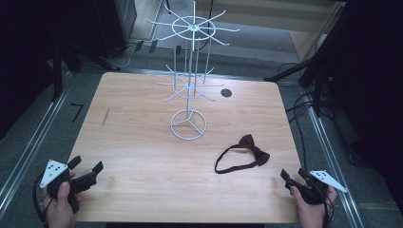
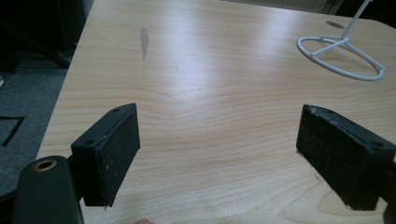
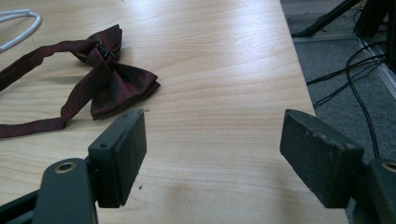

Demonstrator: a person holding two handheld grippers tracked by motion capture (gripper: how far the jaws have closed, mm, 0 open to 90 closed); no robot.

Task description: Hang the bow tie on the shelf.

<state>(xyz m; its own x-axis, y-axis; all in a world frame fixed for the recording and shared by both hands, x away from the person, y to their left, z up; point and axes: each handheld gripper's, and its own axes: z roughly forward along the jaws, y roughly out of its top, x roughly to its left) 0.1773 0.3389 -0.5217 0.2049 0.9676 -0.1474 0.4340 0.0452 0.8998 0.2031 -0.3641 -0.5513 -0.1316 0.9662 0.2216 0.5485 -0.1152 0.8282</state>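
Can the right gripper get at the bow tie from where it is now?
Probably yes. The right gripper is open and empty, the bow tie lies flat just ahead of it on the table, and nothing stands between them.

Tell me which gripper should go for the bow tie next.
Right. The right gripper sits close to the bow tie with open jaws, and the tie lies just ahead of it in the right gripper view. The left gripper is across the table, near its left corner.

White wire display rack (image 1: 190,71) upper centre on wooden table (image 1: 142,156), dark round grommet (image 1: 226,93) just right, black cables (image 1: 304,109) far right
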